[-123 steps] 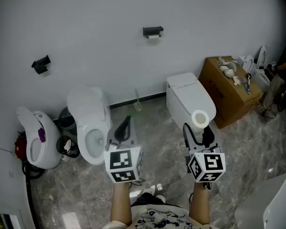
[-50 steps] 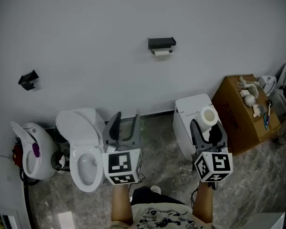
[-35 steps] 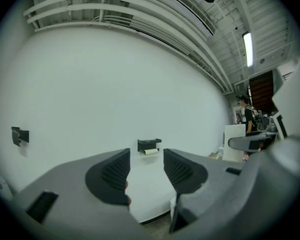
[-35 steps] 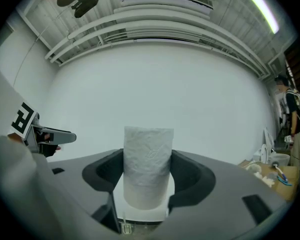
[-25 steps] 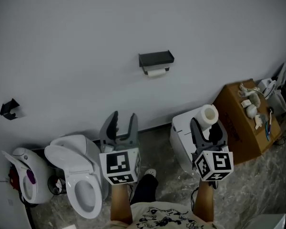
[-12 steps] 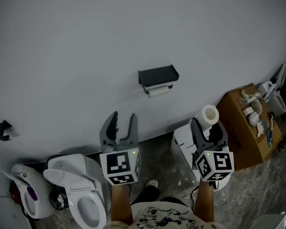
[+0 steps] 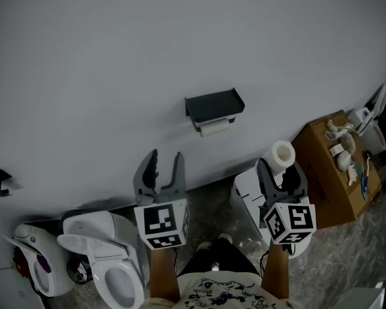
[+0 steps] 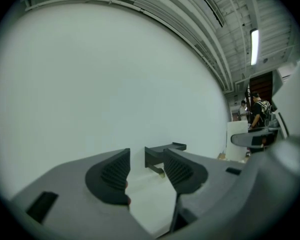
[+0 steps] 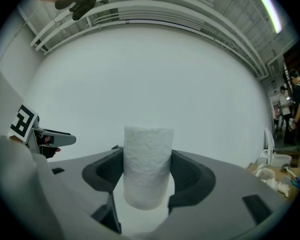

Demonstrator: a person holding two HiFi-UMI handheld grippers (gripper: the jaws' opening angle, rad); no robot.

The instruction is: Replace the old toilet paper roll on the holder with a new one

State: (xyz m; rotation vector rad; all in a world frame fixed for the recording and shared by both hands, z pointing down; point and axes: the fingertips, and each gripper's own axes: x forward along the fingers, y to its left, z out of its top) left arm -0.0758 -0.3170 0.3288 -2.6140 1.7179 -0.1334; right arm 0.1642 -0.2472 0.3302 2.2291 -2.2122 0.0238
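A black holder point(image 7: 214, 105) with a flat shelf hangs on the white wall, and a thin old roll point(image 7: 214, 128) sits under it. My left gripper point(image 7: 163, 165) is below and left of the holder, open, with nothing between its jaws; the holder point(image 8: 162, 154) shows past them in the left gripper view. My right gripper point(image 7: 281, 170) is shut on a fresh white toilet paper roll point(image 7: 281, 154), held upright between the pads point(image 9: 148, 166), to the right of and below the holder.
A white toilet tank point(image 7: 251, 190) stands under my right gripper. A brown cardboard box point(image 7: 331, 172) with small items on top is at the right. A white toilet point(image 7: 103, 243) and another white unit point(image 7: 35, 269) are at lower left. People point(image 8: 255, 111) stand far right.
The wall and holder have grown closer and larger across the frames as I walked toward them. Both grippers kept their pose, the right still holding the roll.
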